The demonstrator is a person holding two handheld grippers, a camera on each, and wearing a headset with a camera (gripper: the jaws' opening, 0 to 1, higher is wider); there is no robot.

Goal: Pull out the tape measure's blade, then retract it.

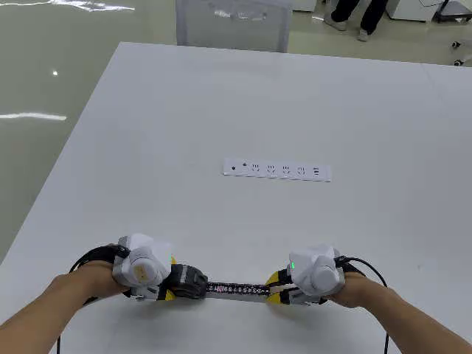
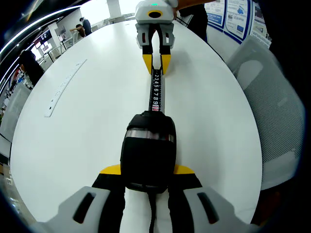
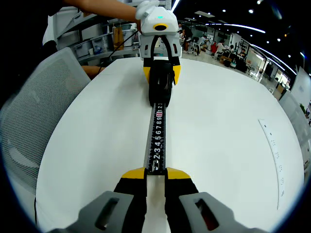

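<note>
White table (image 1: 258, 96) surface is seen from the head view, with a power strip (image 1: 277, 169) laid flat near its middle. At 6 o'clock from that strip, well apart from it and near the table's front edge, the tape measure (image 1: 190, 281) is found. Its black case is clamped between the yellow-tipped jaws of the left gripper (image 2: 148, 170), on the 9 o'clock side. The blade (image 3: 157, 136) is stretched a short way toward 3 o'clock, numbers facing up, and its end is pinched between the closed jaws of the right gripper (image 3: 155, 174). A mesh chair (image 2: 272, 97) is seen beside the table
</note>
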